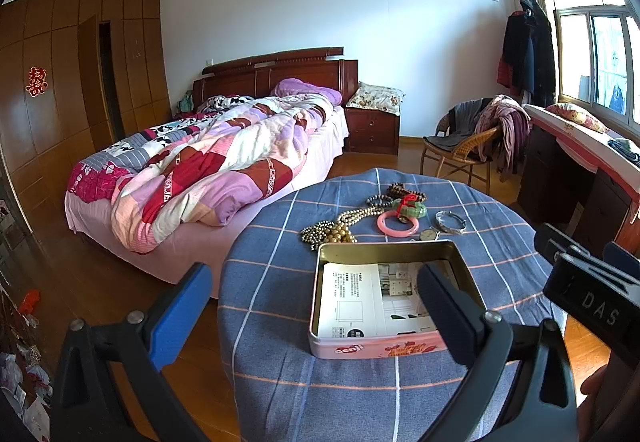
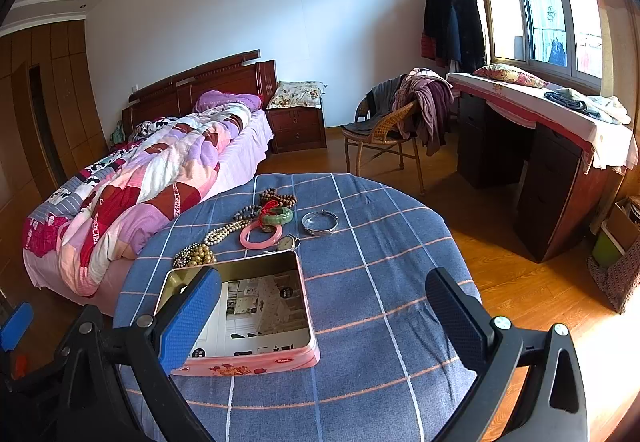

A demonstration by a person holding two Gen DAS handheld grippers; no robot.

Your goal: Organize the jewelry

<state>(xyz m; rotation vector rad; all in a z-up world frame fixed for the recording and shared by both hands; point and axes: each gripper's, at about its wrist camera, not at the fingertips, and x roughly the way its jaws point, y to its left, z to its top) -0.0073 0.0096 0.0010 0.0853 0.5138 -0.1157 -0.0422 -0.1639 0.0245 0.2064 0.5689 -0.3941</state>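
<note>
We hold both grippers above the near edge of a round table [image 2: 400,242] draped in a blue checked cloth, and neither carries anything. The left gripper [image 1: 316,306] has its fingers wide apart, and so does the right gripper [image 2: 324,306]. Between them sits an open pink tin [image 2: 280,360] with a printed leaflet [image 2: 260,306] lying flat on its floor.

The jewelry lies just beyond the tin's far rim, bunched tightly. From left to right: a heap of gold-coloured beads [image 2: 196,255], a pearl necklace [image 2: 224,232], a pink bangle [image 2: 260,236], a green jade bangle [image 2: 278,216] with red cord, and a silver bangle [image 2: 320,223] a little apart. Darker bead bracelets [image 2: 278,198] sit at the far end, and a small watch [image 2: 288,242] rests against the tin's far rim.

The risks, as we judge them:
- The pieces overlap, so closing on one strand may drag its neighbours along.
- Smooth bangles could slip from the pads and roll off the table.
- The cloth may snag and shift the light tin.
- The two grippers sit close and could collide over the tin.
</note>
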